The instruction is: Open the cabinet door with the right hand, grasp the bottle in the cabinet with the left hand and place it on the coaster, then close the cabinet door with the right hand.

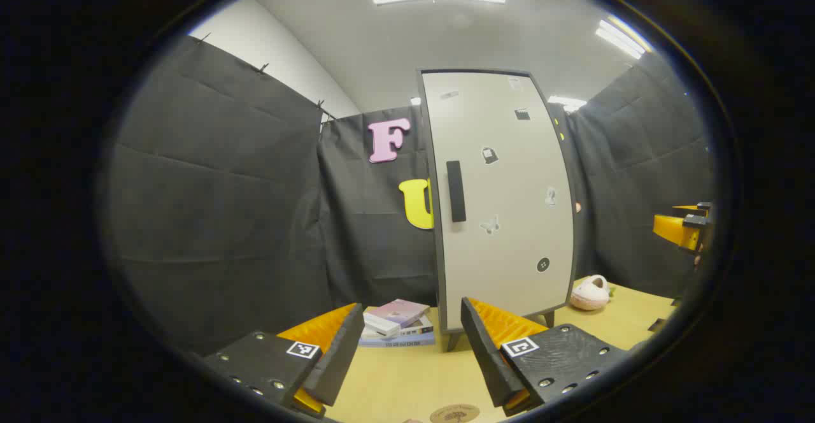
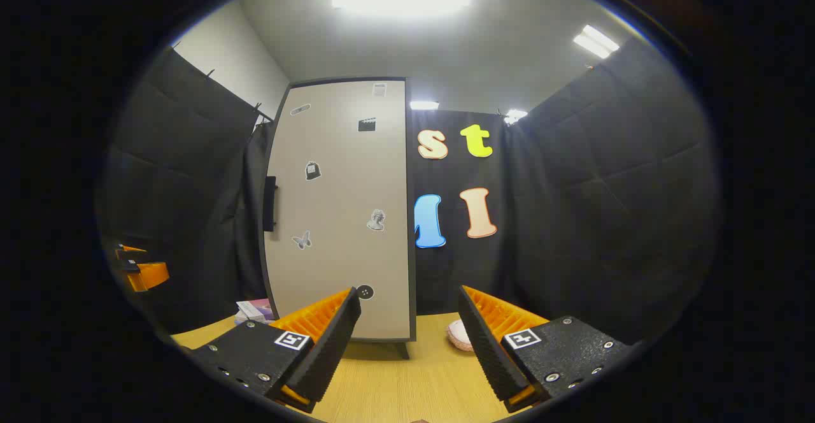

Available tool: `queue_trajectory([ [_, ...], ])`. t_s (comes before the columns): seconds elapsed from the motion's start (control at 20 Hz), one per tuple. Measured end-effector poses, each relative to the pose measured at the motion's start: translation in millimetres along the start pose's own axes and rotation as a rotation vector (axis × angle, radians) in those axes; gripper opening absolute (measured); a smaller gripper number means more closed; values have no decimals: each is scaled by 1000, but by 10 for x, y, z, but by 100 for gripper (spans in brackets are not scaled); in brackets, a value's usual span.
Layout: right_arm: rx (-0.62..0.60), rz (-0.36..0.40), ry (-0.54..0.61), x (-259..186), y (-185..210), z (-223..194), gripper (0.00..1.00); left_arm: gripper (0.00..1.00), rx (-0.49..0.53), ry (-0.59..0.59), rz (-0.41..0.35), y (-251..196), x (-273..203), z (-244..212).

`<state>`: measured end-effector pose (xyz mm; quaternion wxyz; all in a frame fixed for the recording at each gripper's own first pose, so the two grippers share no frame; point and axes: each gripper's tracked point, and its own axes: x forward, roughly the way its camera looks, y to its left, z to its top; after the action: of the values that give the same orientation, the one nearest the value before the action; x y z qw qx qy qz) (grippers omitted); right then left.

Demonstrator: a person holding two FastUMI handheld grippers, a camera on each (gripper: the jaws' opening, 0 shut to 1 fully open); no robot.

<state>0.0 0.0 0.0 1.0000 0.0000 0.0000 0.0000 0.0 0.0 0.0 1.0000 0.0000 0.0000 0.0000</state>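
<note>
On the pale wooden table [image 1: 407, 378], the tall grey cabinet [image 1: 503, 193] stands with its door closed.

Both the left gripper [image 1: 407, 346] and right gripper [image 2: 407, 340] hang wide open and empty, well short of the door. The bottle is presumably inside, unseen; the round brown coaster [image 1: 454, 413] lies near the table's front edge. To open well, the right gripper should reach the dark vertical handle [image 2: 270, 203] at the door's left edge, close squarely on it, then pull along the hinge arc.

Both grippers [image 1: 407, 346] [image 2: 407, 340] level, jaws apart.
</note>
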Motion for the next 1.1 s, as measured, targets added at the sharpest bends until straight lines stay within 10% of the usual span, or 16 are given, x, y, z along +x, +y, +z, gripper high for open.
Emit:
queue_trajectory([
  [1.1,48,94,6,539,407,69,95,88,-12,1,59,176,156,-58],
])
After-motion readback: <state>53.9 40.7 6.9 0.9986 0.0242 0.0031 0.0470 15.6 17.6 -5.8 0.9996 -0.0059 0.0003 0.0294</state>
